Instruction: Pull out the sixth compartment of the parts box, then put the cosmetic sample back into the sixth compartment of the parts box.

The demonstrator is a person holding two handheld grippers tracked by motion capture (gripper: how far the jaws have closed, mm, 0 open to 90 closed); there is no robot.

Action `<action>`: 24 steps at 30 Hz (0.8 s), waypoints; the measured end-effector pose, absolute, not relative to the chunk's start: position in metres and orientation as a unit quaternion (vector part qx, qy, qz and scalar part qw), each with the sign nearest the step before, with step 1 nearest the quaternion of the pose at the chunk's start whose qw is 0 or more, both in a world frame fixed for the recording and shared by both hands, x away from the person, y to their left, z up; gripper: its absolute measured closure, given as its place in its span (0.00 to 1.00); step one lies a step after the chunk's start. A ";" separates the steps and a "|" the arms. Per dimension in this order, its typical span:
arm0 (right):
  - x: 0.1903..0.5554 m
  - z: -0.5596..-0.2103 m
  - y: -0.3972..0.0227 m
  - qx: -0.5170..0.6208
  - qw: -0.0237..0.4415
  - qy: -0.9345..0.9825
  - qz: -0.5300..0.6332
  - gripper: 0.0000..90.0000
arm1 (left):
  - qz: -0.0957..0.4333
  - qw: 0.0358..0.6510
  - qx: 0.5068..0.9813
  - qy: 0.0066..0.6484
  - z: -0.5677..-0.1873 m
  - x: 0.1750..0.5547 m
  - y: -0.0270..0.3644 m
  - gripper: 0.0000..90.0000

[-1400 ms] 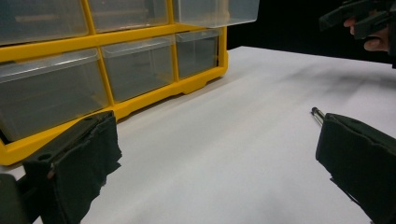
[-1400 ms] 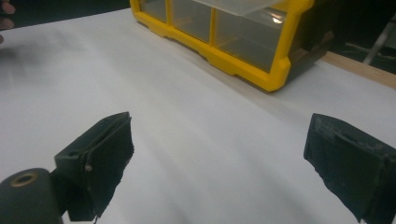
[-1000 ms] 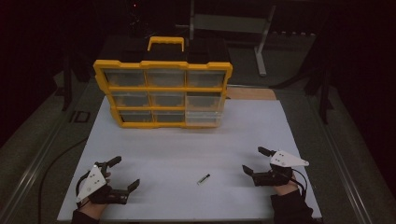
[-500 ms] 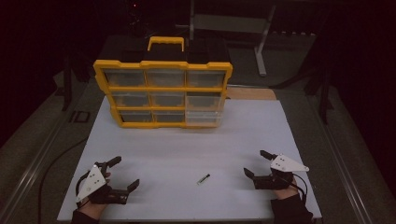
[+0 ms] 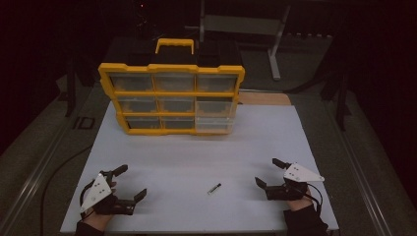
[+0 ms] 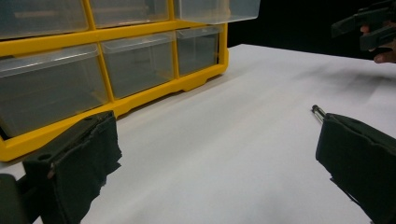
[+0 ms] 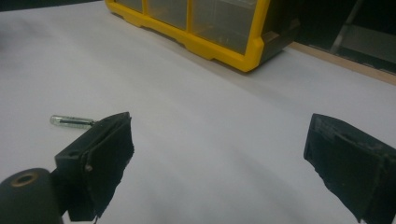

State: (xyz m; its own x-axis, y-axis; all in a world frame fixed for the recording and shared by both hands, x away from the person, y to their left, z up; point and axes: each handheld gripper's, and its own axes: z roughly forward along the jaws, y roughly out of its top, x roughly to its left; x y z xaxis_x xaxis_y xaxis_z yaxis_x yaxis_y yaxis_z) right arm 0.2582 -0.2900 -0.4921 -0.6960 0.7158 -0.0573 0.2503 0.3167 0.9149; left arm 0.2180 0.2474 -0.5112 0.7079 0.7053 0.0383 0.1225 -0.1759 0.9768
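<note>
Jaws of the left hand-held gripper [image 5: 129, 183] stand wide apart and empty, low over the white bench [image 5: 196, 147], well in front of the yellow drawer organizer [image 5: 171, 98]. The right hand-held gripper [image 5: 269, 172] is spread wide too, holding nothing, in front of the organizer's right end. A small metal bit [image 5: 214, 188] lies flat on the bench between them, nearer the right one, well apart from the organizer and touching neither gripper.
</note>
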 end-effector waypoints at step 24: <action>0.255 -0.490 -0.291 0.312 0.230 0.771 0.506 0.09 | 0.239 0.572 0.730 0.289 -0.511 0.223 0.245 0.00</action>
